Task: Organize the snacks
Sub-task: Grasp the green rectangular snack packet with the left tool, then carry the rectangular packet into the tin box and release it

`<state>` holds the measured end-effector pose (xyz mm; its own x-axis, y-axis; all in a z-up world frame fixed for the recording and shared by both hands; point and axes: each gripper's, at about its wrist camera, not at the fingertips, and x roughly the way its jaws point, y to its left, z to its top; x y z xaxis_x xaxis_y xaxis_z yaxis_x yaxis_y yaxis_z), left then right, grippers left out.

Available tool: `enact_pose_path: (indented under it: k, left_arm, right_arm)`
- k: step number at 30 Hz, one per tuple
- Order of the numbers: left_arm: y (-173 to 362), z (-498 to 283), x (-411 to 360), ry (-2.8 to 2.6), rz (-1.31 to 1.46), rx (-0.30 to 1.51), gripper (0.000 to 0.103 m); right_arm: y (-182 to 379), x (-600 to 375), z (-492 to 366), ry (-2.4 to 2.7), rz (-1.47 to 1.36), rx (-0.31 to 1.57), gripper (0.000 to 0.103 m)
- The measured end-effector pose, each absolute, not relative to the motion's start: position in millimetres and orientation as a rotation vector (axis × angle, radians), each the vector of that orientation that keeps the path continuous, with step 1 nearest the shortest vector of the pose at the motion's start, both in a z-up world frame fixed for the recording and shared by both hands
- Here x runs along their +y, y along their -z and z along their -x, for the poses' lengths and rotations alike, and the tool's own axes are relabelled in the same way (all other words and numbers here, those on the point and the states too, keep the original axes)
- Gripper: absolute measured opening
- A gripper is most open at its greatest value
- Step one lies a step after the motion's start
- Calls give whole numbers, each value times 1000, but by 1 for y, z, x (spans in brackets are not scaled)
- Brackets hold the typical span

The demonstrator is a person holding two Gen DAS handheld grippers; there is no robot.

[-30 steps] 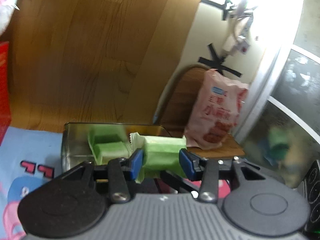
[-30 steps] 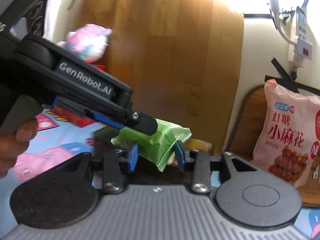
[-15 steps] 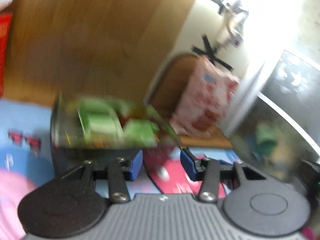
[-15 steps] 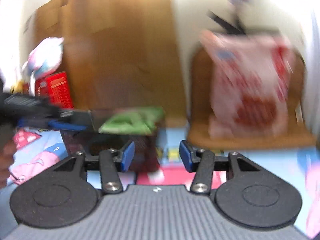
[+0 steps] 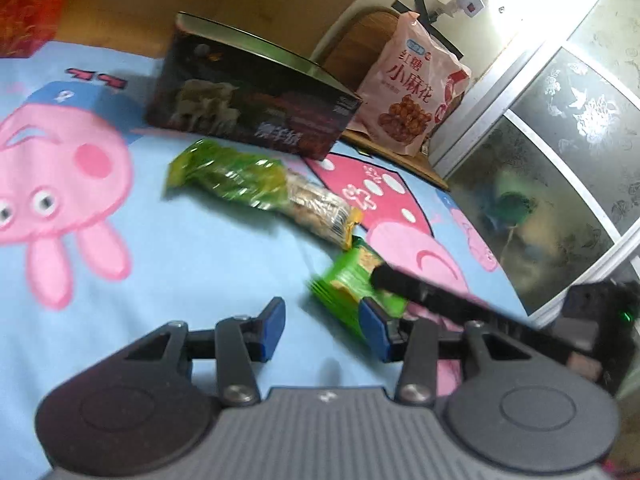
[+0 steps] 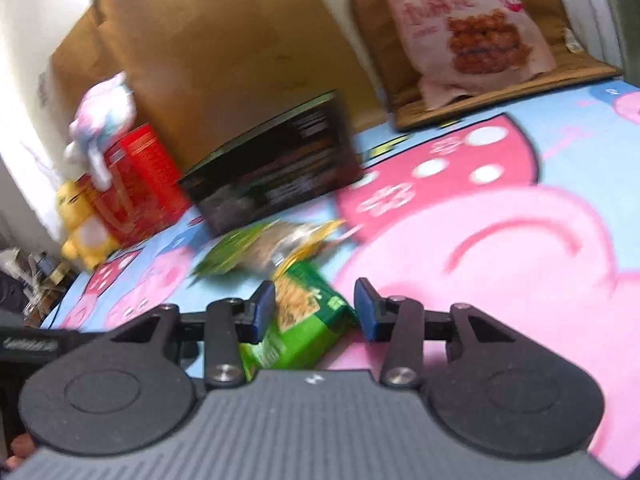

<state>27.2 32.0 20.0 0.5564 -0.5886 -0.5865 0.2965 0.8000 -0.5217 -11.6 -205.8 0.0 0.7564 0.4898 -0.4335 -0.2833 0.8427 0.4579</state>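
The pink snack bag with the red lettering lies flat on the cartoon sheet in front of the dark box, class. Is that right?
Not quite. The pink snack bag stands propped against the wooden chair back, behind the dark box, as the left wrist view shows.

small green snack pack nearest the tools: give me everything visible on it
The small green snack pack is a shiny plastic wrapper, bright green, with a picture of yellowish-brown food and a small dark green label patch. It looks sealed and lies flat on the blue cartoon sheet, just past one end of the long green-and-clear snack bag. It sits between the open fingers of the right tool, nearer one finger; pad contact is unclear. In the left wrist view, a right finger overlaps it.
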Motion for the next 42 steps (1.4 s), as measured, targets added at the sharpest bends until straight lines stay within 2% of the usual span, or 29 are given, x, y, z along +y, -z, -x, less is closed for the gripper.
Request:
enact_pose_path:
  k: [5,7,14,18,27,32,35,36,37,40,42]
  left_arm:
    - [-22,-10,49,499,405,810,41]
    - [-25,-6,62,476,429,800,41]
    - [-26,3,87,446,482,799,41]
    - [-29,3,78,455,444,804,48]
    - [-30,1,53,384,341,809,48]
    - [-31,3,47,363,295,806,44]
    - [-31,3,47,359,290,806,40]
    - [-31,3,47,357,292,807,39]
    - [-31,3,47,357,294,808,38]
    - [-31,3,50,359,306,813,33]
    - [-32,4,51,362,314,816,30]
  right_arm:
    - [-7,-165,40,-506,-156,526,50]
    - [-6,-166,41,-593,-186,577,61]
    - [-10,-144,73,-729,40,525,60]
    - [-13,-147,70,-691,61,498,61]
    - [-4,-141,48,-623,76,524,61]
    - [-4,-140,49,-638,86,518,61]
    - [-4,-138,51,-633,92,513,57]
    - [-4,-137,52,-639,97,510,50]
    - [-4,-136,53,-644,101,506,46]
    - [-4,-134,56,-656,119,495,38]
    - [-4,-134,57,-658,123,491,37]
